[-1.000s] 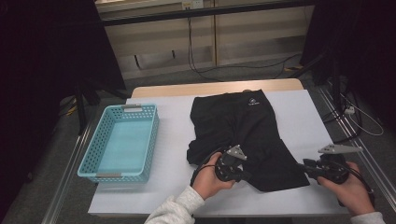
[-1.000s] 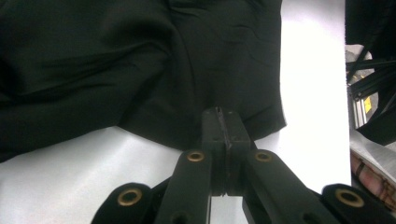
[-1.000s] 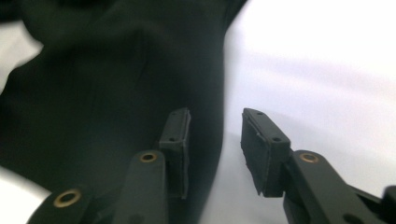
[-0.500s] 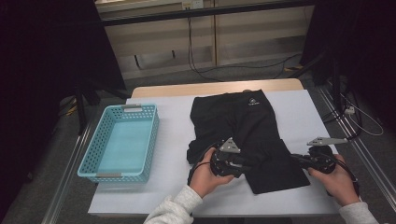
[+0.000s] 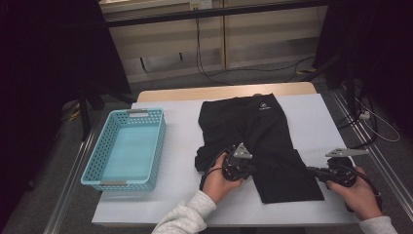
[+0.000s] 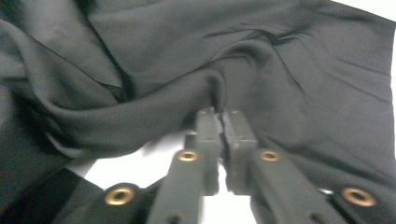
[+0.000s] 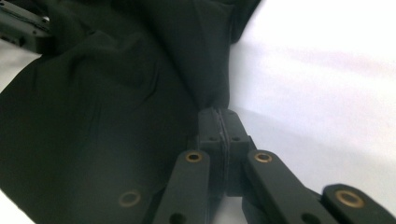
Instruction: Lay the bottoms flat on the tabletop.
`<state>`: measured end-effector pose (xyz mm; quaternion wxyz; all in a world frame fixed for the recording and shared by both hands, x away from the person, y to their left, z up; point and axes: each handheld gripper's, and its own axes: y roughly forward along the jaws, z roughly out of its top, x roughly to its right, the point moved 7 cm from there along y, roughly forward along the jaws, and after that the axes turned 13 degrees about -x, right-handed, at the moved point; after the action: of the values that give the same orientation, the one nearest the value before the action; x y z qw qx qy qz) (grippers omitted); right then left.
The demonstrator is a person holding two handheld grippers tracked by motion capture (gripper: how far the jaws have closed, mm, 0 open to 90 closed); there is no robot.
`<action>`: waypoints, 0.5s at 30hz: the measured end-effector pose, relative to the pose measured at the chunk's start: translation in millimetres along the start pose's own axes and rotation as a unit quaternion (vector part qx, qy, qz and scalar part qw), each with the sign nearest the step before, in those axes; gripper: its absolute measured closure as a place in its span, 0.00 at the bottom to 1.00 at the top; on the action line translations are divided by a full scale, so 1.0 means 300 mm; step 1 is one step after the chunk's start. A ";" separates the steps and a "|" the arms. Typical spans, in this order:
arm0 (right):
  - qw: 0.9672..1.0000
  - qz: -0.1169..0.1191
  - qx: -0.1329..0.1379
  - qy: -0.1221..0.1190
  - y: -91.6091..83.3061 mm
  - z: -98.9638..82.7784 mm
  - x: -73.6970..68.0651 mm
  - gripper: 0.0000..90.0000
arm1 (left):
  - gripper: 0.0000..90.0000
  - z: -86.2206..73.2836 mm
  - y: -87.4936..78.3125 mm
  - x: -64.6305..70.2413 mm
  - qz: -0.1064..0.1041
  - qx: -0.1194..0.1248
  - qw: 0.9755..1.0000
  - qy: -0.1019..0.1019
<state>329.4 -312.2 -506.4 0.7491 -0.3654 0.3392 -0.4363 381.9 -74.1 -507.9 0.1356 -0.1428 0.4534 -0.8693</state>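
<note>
A black garment (image 5: 263,126) lies spread on the white table (image 5: 180,200), its near left part rumpled. My left gripper (image 5: 253,170) sits at that rumpled left side. In the left gripper view the left gripper (image 6: 223,114) has just been closing and is shut on a raised fold of the black cloth (image 6: 140,107). My right gripper (image 5: 311,170) is at the garment's near right edge. In the right gripper view the right gripper (image 7: 218,112) is shut on that cloth edge (image 7: 116,93), with the left gripper (image 7: 23,28) at the far top left.
A light blue plastic basket (image 5: 104,165) stands on the table's left side, with nothing in it. A wooden table edge (image 5: 224,91) runs behind the garment. Cables lie on the floor (image 5: 370,117) at the right.
Both hands have stayed about where they were. The right gripper has edged slightly toward the garment's right edge. The garment lies much as before.
</note>
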 end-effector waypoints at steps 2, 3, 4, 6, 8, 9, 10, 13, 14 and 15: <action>1.000 0.004 -0.001 0.003 -0.008 -0.013 -0.003 1.00 | 0.99 0.002 -0.002 0.005 -0.011 -0.002 1.000 -0.001; 1.000 0.004 -0.003 0.004 -0.012 -0.019 -0.005 1.00 | 0.99 0.001 -0.003 0.007 -0.014 -0.004 1.000 -0.004; 1.000 0.006 -0.005 0.004 -0.016 -0.027 -0.007 1.00 | 1.00 -0.001 -0.005 0.008 -0.019 -0.006 1.000 -0.007; 1.000 0.006 -0.005 0.004 -0.025 -0.038 -0.007 1.00 | 1.00 -0.006 -0.011 0.016 -0.036 -0.007 0.999 -0.018; 1.000 0.009 -0.007 0.008 -0.035 -0.049 -0.006 1.00 | 1.00 -0.013 -0.018 0.029 -0.047 -0.016 0.999 -0.016; 1.000 0.011 -0.007 0.010 -0.040 -0.054 -0.006 1.00 | 1.00 -0.015 -0.020 0.034 -0.049 -0.019 0.999 -0.009; 1.000 0.012 -0.012 0.011 -0.044 -0.060 -0.007 1.00 | 1.00 -0.015 -0.019 0.042 -0.055 -0.020 0.998 -0.010; 1.000 0.003 -0.023 0.003 -0.054 -0.072 -0.009 0.99 | 1.00 -0.018 -0.014 0.056 -0.059 -0.028 0.998 -0.001; 1.000 0.002 -0.022 -0.005 -0.056 -0.072 -0.011 0.96 | 0.99 -0.017 -0.014 0.058 -0.060 -0.025 0.998 -0.004; 1.000 0.002 -0.020 -0.009 -0.057 -0.069 -0.011 0.88 | 0.99 -0.017 -0.014 0.060 -0.063 -0.022 0.998 -0.007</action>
<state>304.0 -320.4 -501.7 0.7454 -0.3836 0.3419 -0.4247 363.0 -74.5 -505.0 0.0805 -0.1804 0.4618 -0.8647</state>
